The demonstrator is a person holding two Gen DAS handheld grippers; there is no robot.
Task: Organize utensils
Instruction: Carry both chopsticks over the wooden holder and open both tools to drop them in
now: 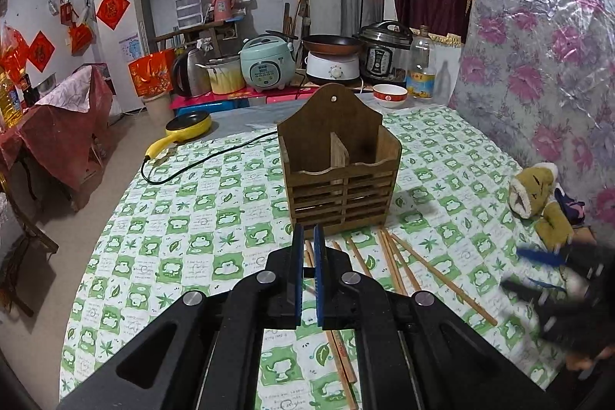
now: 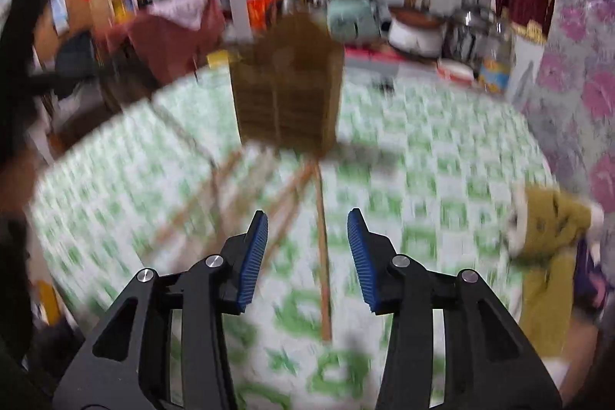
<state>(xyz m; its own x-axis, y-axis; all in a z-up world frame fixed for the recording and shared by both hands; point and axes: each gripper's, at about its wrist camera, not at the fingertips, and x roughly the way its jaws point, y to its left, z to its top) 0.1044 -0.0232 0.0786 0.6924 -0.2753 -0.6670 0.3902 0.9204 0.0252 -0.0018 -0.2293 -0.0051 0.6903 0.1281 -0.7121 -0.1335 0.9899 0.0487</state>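
Observation:
A brown wooden utensil holder point(image 1: 340, 164) with two compartments stands upright on the green checked tablecloth point(image 1: 184, 218); nothing shows above its rim. Several wooden chopsticks point(image 1: 399, 264) lie scattered on the cloth in front of it. My left gripper point(image 1: 308, 237) hovers just short of the holder, its blue pads nearly together with a narrow gap and nothing visible between them. My right gripper point(image 2: 307, 221) is open and empty above one chopstick point(image 2: 323, 256), with the blurred holder point(image 2: 286, 95) beyond it. It also shows blurred at the right edge of the left wrist view point(image 1: 553, 279).
A yellow frying pan point(image 1: 184, 129) with a black cord lies at the table's far left. A red-rimmed bowl point(image 1: 390, 95) and a bottle point(image 1: 421, 64) stand behind the holder. A yellow-brown stuffed toy point(image 1: 538, 195) lies at the right edge by the floral wall.

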